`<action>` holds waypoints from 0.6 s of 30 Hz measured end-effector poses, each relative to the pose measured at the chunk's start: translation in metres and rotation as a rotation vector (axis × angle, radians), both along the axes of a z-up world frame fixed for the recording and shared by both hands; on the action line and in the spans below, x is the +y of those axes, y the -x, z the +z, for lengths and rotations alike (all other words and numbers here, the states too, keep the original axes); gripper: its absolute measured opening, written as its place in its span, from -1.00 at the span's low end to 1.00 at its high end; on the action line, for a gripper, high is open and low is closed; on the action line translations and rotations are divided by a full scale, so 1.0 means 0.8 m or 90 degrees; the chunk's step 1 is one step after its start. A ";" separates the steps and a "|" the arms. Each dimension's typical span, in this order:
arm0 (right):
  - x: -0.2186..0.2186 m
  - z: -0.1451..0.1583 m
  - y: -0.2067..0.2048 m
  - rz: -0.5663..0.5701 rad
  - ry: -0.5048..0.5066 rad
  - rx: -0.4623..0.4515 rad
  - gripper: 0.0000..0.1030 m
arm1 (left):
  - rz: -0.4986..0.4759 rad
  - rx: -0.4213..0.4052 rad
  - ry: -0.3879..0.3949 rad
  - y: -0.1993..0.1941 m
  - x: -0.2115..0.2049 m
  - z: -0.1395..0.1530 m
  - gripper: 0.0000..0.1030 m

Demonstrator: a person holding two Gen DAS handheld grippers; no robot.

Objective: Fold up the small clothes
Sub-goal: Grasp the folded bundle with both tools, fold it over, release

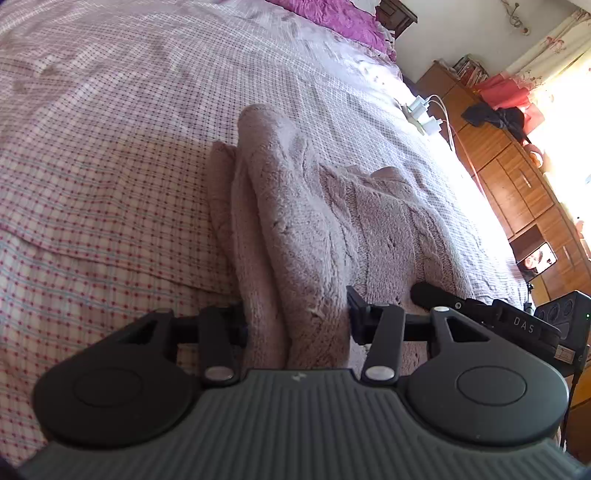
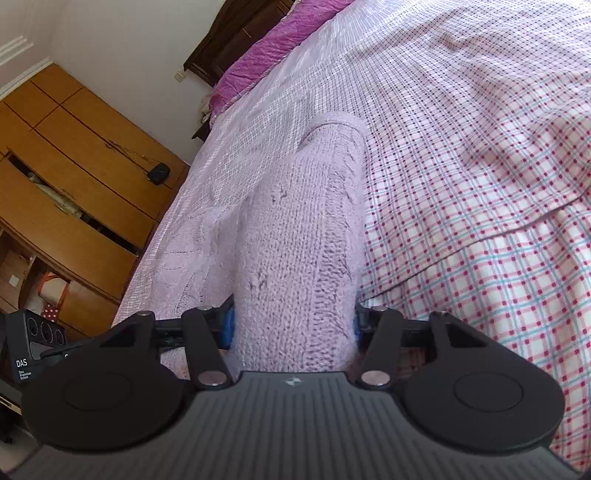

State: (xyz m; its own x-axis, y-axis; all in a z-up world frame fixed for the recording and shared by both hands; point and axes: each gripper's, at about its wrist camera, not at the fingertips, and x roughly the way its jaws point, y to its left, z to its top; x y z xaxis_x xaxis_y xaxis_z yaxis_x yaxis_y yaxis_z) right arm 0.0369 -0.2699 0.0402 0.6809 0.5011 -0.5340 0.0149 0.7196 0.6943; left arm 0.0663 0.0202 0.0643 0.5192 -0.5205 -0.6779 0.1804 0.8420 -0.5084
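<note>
Left wrist view. One sweater (image 1: 306, 229), pale pink, chunky cable knit with a fuzzy nap, lies bunched in thick rolled folds on the bed (image 1: 110, 147). Sheet on the bed is thin woven cotton, two check patterns: fine dark grid farther off, coarser red-and-blue check nearer. Left gripper (image 1: 297, 317): matte black plastic, ribbed grey body, two round discs, two silver pivot pins. Its two fingers stand on either side of a thick fold of the knit, pinching it; wool fills the whole gap. The other gripper's black finger (image 1: 436, 291) rests on the sweater's right edge. One crinkled purple pillow (image 1: 332, 18) at the head of the bed. Wooden cabinets (image 1: 517, 177) along the right wall, glossy orange-brown; two white plugs with cords (image 1: 424, 114) near the bed's edge.

Right wrist view. Same sweater (image 2: 295, 240), here lilac-pink, plain knit stitch with one cable rib down its right side; rolled into a fat tube reaching away over the bed (image 2: 480, 166). Right gripper (image 2: 291, 325), same black build, blue pads showing on both fingers, clamped against the tube's two sides. One purple pillow (image 2: 266, 48) at the top. Wooden wardrobe (image 2: 74, 147) on the left, flat panels, one door ajar.
</note>
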 end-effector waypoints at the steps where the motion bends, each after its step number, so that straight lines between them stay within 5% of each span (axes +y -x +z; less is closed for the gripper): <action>1: 0.000 -0.001 0.002 0.001 0.001 -0.001 0.16 | 0.003 -0.001 -0.008 0.007 0.003 0.000 0.07; 18: 0.018 0.044 0.093 -0.004 0.164 -0.064 0.53 | 0.046 -0.075 -0.193 0.103 0.000 0.039 0.34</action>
